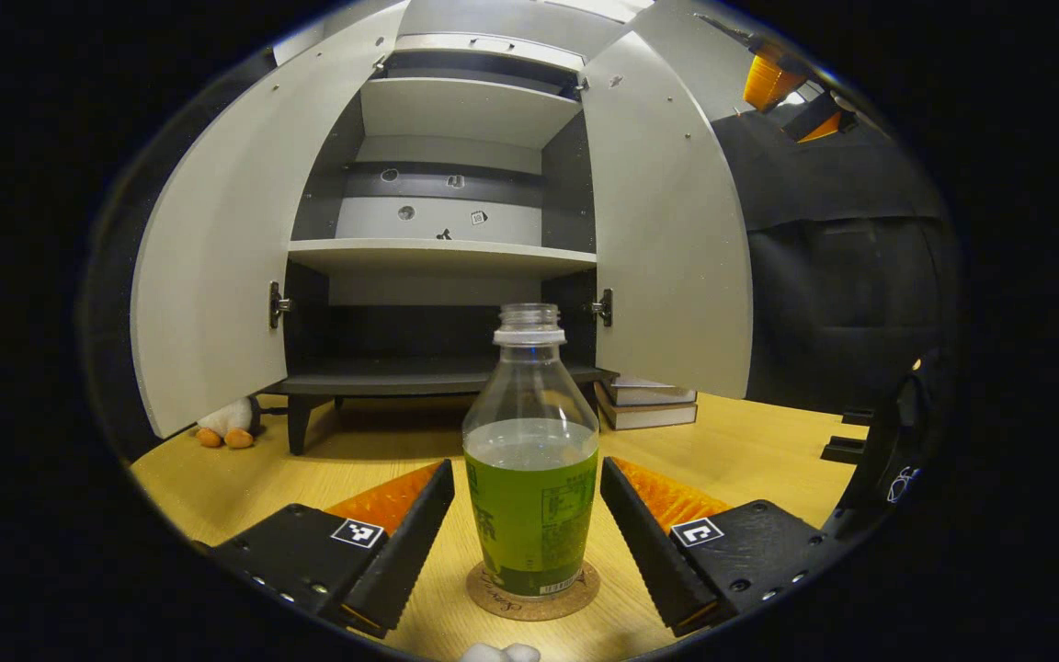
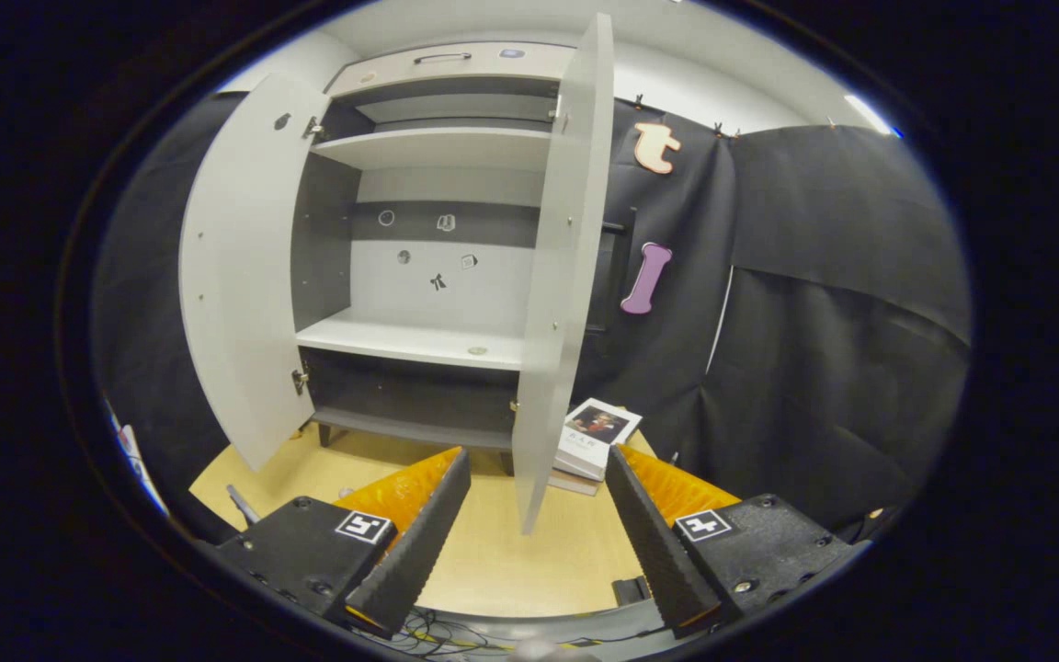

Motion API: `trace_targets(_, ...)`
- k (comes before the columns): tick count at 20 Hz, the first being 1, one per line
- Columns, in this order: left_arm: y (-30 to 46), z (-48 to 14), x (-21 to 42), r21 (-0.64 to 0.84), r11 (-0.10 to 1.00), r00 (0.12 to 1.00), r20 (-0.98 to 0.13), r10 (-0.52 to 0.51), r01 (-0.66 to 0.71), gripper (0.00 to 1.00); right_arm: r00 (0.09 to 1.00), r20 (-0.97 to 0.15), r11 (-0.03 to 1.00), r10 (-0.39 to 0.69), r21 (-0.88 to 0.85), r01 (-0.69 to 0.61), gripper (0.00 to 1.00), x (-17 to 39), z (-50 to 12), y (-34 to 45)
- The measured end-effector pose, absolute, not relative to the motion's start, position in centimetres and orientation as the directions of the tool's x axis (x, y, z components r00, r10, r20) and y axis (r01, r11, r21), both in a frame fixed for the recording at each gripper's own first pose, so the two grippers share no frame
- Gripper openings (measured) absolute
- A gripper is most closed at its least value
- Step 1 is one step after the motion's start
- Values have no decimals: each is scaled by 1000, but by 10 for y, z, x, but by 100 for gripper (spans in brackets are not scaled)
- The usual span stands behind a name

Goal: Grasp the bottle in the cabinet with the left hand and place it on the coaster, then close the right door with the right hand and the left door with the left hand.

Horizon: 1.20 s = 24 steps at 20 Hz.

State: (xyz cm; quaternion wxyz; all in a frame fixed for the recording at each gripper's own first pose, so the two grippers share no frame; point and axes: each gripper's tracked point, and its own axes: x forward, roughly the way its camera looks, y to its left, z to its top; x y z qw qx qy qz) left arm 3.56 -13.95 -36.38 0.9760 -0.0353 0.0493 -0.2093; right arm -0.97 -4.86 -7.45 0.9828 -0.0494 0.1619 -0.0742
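While standing upright on the cork coaster (image 1: 532, 596) at six o'clock in the left gripper view, uncapped green-tea bottle (image 1: 530, 460) between the spread left gripper (image 1: 527, 542), untouched. In the right gripper view: right gripper (image 2: 537, 542) agape, empty; cabinet (image 2: 428, 248) at eleven o'clock, right door (image 2: 559, 276) open.

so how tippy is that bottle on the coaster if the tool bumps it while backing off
Probably fairly tippy: the bottle is tall and narrow, on a small cork coaster. The green drink reaches only about halfway, so the weight sits low, which should help. With no cap visible on its neck, a tip would likely spill. The left tool is open around it.
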Motion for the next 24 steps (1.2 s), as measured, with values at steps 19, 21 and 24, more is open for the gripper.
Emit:
trace_targets(19, -96, -175, 34, -84, 949, 949, -61, -310, 305, 97, 964, -226, 990, -140, -33, 136, 98, -17, -60, -65)
trace_targets(21, -78, -144, 31, -52, 961, 960, -56, -275, 272, 97, 970, -202, 990, -138, -28, 135, 98, -12, -56, -73)
trace_targets(24, -48, -100, 22, -49, 974, 974, -41, -224, 222, 97, 974, -169, 989, -149, -32, 145, 96, -4, -52, -90)
